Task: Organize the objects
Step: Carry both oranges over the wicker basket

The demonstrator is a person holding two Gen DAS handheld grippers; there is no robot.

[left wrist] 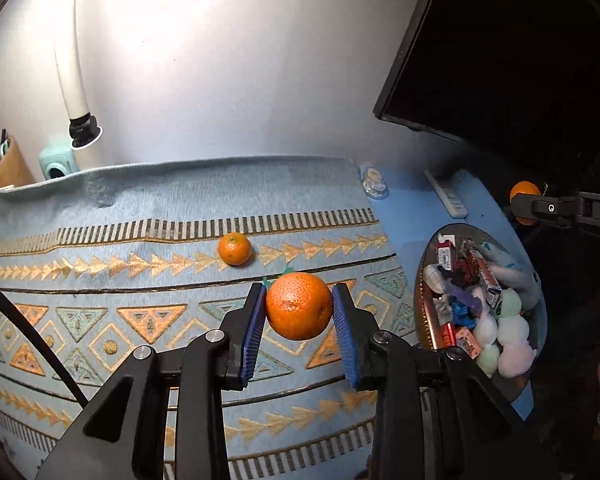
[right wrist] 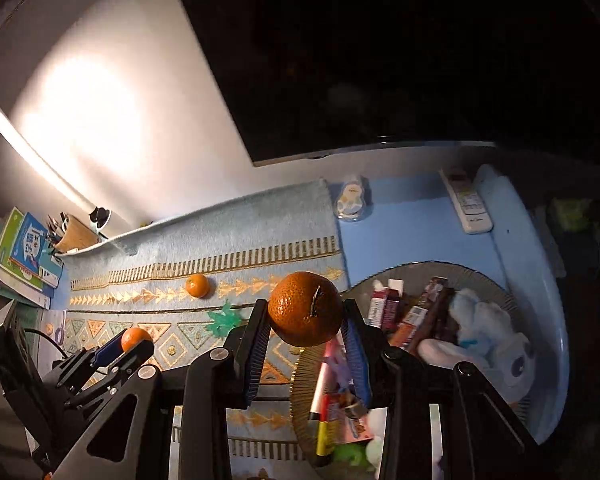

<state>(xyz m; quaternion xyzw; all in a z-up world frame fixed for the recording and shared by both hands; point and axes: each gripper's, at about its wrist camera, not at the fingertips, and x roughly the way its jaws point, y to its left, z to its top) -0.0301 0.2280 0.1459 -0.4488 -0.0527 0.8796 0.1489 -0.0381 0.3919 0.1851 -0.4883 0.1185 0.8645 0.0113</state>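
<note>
My left gripper is shut on an orange, held above the patterned blue mat. In the right wrist view my right gripper is shut on a second orange, which hangs over the edge of the round basket. A third, smaller orange lies loose on the mat, also seen as the small orange in the right wrist view. The left gripper with its orange shows low at the left there. The right gripper's orange peeks in at the far right of the left wrist view.
The basket holds plush toys, snack packs and small boxes. A white remote and a small clear packet lie on the blue desk. A dark monitor, a lamp arm, a pen holder and books stand along the back.
</note>
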